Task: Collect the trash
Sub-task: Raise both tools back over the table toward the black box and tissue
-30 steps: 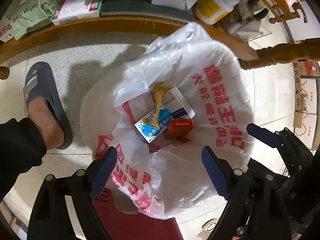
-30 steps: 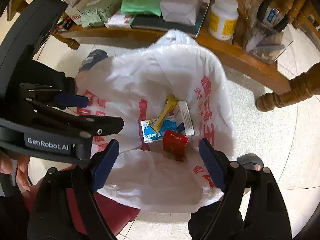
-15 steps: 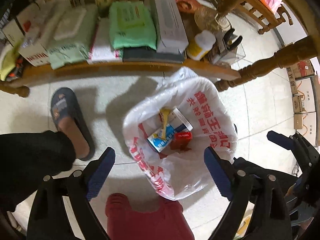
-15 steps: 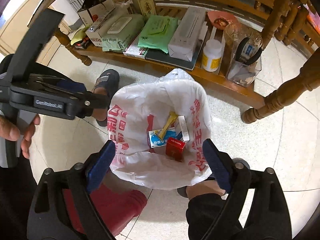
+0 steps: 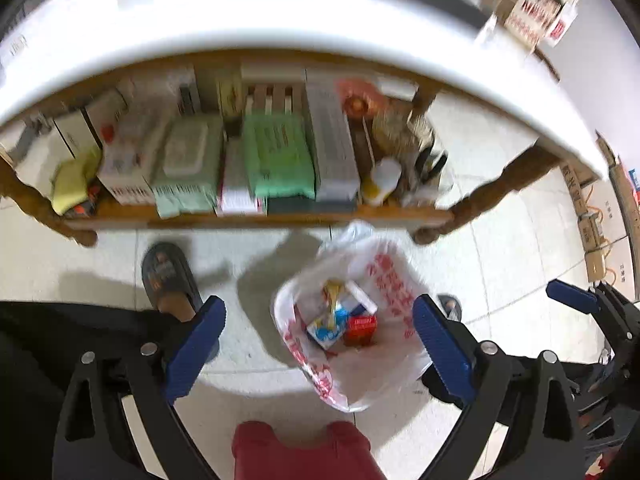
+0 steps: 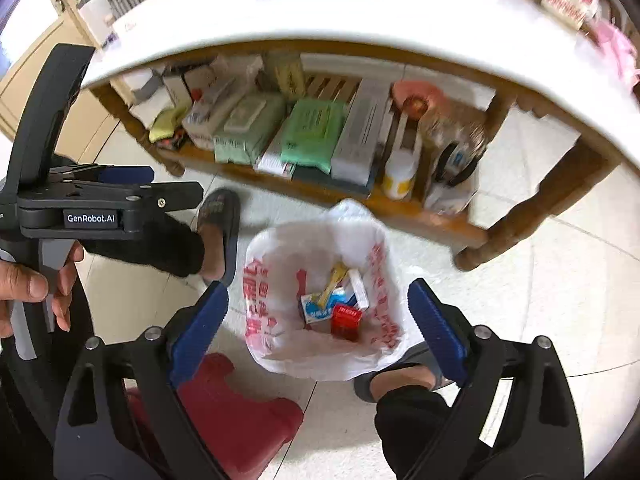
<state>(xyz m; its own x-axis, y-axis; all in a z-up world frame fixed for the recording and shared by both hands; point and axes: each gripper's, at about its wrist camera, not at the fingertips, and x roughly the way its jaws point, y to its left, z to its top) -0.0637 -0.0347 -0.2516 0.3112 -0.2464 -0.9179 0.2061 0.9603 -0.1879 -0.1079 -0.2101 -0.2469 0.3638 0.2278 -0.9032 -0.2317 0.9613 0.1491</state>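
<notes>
A white plastic bag with red print [image 5: 394, 280] [image 6: 260, 280] stands open on the tiled floor. Inside lie a red box [image 5: 361, 325] [image 6: 346, 318], a blue and white carton [image 5: 326, 330] [image 6: 316, 309], a white box [image 6: 359, 290] and a yellow wrapper [image 5: 333, 294] [image 6: 335, 278]. My left gripper [image 5: 320, 344] is open and empty, high above the bag. My right gripper [image 6: 318, 322] is open and empty, also high above the bag. The left gripper also shows at the left of the right wrist view [image 6: 100, 200].
A white-topped wooden table [image 5: 280, 20] [image 6: 360, 16] stands behind the bag, its lower shelf [image 5: 256, 214] packed with wipes packs, boxes and a bottle. A red stool [image 5: 300, 452] [image 6: 236, 412] is under me. The person's slippered feet [image 5: 170, 280] [image 6: 400, 376] flank the bag.
Both grippers have risen well away from the bag, which now looks smaller. The table top has come into view. Both stay open and empty.
</notes>
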